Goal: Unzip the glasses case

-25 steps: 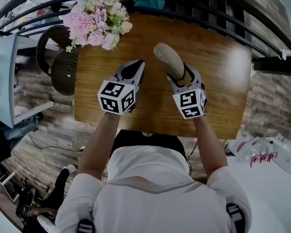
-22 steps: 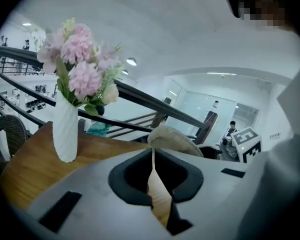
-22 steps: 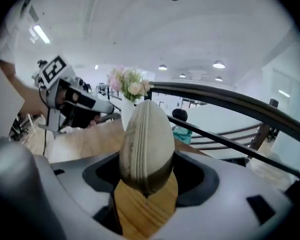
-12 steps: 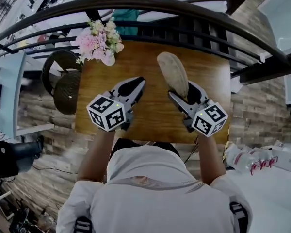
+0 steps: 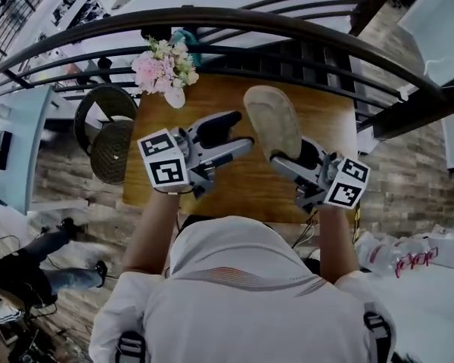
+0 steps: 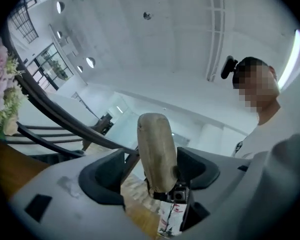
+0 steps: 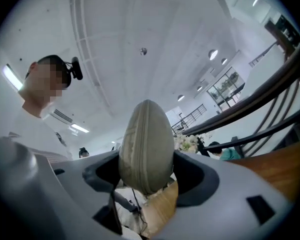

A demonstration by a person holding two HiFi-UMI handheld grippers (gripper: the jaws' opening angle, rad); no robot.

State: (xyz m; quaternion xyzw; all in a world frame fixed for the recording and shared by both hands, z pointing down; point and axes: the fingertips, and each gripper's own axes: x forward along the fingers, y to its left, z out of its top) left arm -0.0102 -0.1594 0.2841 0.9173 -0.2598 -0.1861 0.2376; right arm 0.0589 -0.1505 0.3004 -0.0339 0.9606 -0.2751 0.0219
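The right hand-held gripper (image 5: 295, 151) clamps the lower end of the case (image 5: 272, 119), which is raised above the tabletop (image 5: 242, 180). Just beside it, the left hand-held gripper (image 5: 242, 129) is opening wide, its pads pressing nothing. The zip seam looks closed, so the unzipping seems still to do. I cannot make out the pull.

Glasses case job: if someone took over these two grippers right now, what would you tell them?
Right gripper: shut on the glasses case, holding it up above the wooden table.
Left gripper: jaws opening, gripping nothing; it points at the case, pads clear of it.
Done: case picked up.
Left: the seam facing the right gripper looks closed, so check the zip and pull it open.
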